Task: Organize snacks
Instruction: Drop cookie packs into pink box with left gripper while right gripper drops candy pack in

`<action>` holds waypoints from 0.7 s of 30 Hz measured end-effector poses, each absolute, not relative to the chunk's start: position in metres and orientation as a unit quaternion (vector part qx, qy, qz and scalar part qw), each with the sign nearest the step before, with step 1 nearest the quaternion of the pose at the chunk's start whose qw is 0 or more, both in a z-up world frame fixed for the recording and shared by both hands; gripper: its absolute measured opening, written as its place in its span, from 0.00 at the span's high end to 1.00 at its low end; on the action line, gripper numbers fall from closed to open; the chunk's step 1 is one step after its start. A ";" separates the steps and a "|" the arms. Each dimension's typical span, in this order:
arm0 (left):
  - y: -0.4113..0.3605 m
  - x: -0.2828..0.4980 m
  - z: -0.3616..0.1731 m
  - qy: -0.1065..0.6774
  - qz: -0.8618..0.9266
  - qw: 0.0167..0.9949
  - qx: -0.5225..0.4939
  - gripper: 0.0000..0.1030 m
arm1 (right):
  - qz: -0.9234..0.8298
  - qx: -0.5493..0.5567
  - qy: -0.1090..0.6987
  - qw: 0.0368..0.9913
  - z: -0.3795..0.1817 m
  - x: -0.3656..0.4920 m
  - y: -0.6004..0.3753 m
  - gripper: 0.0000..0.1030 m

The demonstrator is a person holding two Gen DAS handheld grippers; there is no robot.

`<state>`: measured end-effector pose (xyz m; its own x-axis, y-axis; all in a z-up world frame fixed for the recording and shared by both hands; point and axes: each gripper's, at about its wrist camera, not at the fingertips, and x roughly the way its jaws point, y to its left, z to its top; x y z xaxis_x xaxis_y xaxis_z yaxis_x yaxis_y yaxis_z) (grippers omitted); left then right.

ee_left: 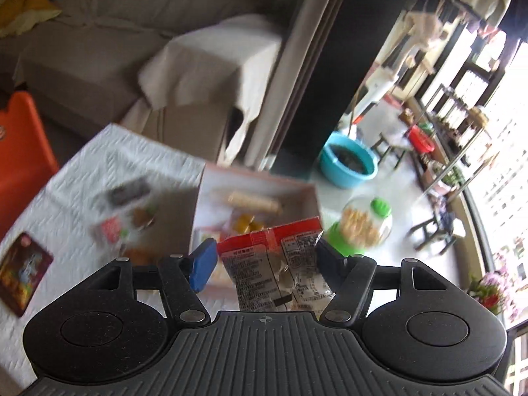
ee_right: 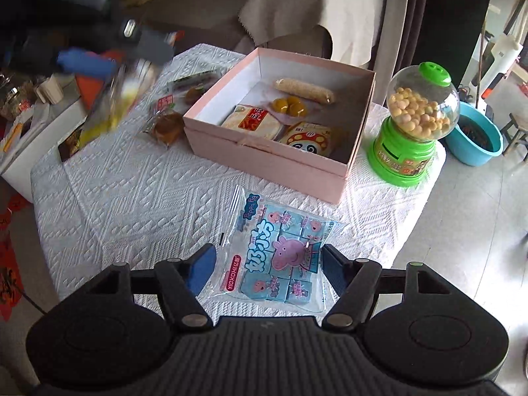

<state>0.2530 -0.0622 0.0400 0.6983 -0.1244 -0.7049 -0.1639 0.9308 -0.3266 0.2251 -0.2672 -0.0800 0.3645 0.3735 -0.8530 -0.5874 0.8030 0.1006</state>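
Blue pads of the right gripper [ee_right: 265, 265] are squeezing a blue snack bag [ee_right: 280, 255] at the bottom middle of the frame, above the white cloth [ee_right: 132, 191]. Up behind it, the pink box [ee_right: 264, 155] is sitting open with snacks inside. At the upper left, the left gripper [ee_left: 264, 260] is gripping a red packet [ee_left: 280, 270].
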 end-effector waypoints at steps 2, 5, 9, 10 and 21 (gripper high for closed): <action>-0.060 0.279 0.039 0.372 0.014 0.909 -0.184 0.29 | 0.291 -0.106 0.481 0.820 -0.076 0.226 -0.273 0.32; -0.055 0.309 0.016 0.401 0.036 0.893 -0.201 0.31 | 0.283 -0.099 0.484 0.822 -0.076 0.226 -0.279 0.32; -0.033 0.293 0.006 0.361 0.044 0.889 -0.278 0.33 | 0.280 -0.096 0.482 0.825 -0.077 0.222 -0.280 0.32; -0.026 0.288 0.001 0.360 0.047 0.887 -0.285 0.33 | 0.279 -0.096 0.481 0.825 -0.078 0.221 -0.280 0.32; 0.034 0.243 -0.067 0.440 0.045 0.848 -0.293 0.33 | 0.285 -0.124 0.426 0.850 -0.053 0.260 -0.225 0.32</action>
<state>0.2426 0.0341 -0.0674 0.6095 -0.1809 -0.7719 -0.3347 0.8239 -0.4574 0.2599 -0.2252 -0.0532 0.4746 0.3775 -0.7951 -0.5896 0.8071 0.0313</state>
